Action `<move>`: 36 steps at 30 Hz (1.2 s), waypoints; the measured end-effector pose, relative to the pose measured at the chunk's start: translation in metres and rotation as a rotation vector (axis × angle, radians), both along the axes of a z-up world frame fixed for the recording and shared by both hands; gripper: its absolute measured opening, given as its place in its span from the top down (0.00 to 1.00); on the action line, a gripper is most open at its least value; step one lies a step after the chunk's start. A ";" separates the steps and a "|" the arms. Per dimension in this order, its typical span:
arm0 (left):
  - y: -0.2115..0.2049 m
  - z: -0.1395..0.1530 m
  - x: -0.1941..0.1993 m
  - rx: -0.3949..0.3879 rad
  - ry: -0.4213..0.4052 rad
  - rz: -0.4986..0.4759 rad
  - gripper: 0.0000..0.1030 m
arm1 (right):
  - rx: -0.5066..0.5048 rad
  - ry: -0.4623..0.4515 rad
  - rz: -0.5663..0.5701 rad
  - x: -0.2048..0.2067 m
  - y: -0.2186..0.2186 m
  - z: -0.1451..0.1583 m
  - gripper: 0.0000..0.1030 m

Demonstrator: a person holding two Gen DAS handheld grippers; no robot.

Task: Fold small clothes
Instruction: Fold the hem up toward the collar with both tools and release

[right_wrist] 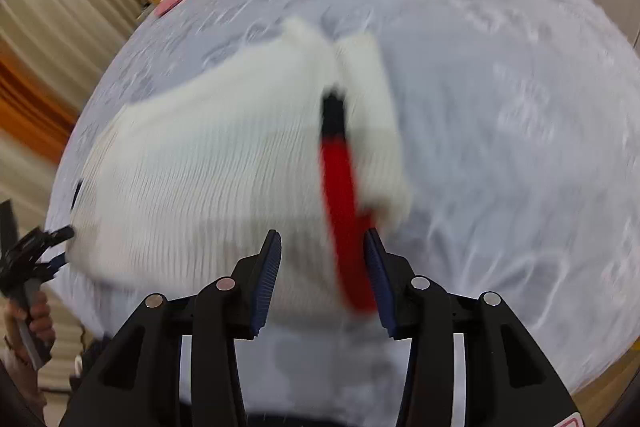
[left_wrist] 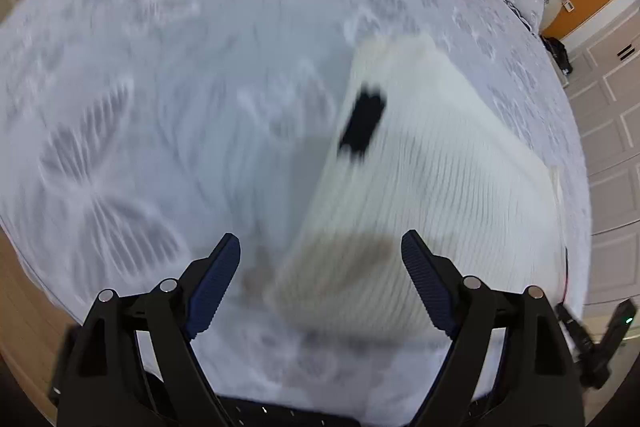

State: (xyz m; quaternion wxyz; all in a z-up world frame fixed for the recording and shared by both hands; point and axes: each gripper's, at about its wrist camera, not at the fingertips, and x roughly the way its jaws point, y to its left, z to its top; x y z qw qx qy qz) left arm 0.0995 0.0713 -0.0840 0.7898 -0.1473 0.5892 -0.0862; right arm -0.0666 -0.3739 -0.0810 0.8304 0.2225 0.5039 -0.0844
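White ribbed garment [left_wrist: 432, 187] on bedspread [left_wrist: 160, 67]: ahead of left gripper [left_wrist: 320, 267], toward 1 o'clock, jaws wide apart, empty. Right gripper [right_wrist: 322, 263]: jaws part open, holding nothing; garment at 11 o'clock, red strip [right_wrist: 344, 211] between them.

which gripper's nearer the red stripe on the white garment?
Right. The right gripper is open, with the red stripe running down between its fingers. The left gripper is open at the white garment's opposite edge; no red shows in its view.

Can't read a thing from my end, both views are way too smeared. The black patch [left_wrist: 362, 125] on the white knit garment [left_wrist: 440, 187] might be a label, but no letters come through. No brands or numbers anywhere else either.
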 end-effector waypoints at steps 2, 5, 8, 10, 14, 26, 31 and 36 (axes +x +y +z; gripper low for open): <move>-0.002 -0.010 -0.007 -0.050 0.032 0.006 0.27 | -0.004 0.006 0.016 -0.004 0.010 -0.008 0.59; -0.007 -0.023 -0.008 -0.057 0.091 0.008 0.63 | -0.019 0.006 0.015 0.000 0.011 -0.009 0.93; 0.003 -0.006 -0.007 -0.126 0.094 0.008 0.79 | -0.028 -0.058 -0.018 -0.011 -0.005 0.020 0.95; 0.006 0.005 -0.010 -0.104 0.070 -0.025 0.81 | -0.047 -0.058 -0.037 -0.034 -0.022 0.033 0.95; 0.003 -0.014 -0.017 -0.033 0.119 -0.061 0.81 | -0.012 0.066 -0.044 -0.050 -0.036 -0.011 0.95; 0.004 -0.005 -0.030 -0.039 0.019 0.064 0.13 | 0.063 0.053 -0.079 -0.025 -0.026 -0.025 0.44; -0.001 -0.028 -0.019 -0.027 0.117 0.108 0.73 | 0.155 0.043 -0.096 -0.014 -0.023 -0.032 0.88; 0.015 -0.001 -0.032 -0.131 0.157 0.064 0.88 | 0.133 -0.009 -0.052 -0.036 -0.024 0.018 0.91</move>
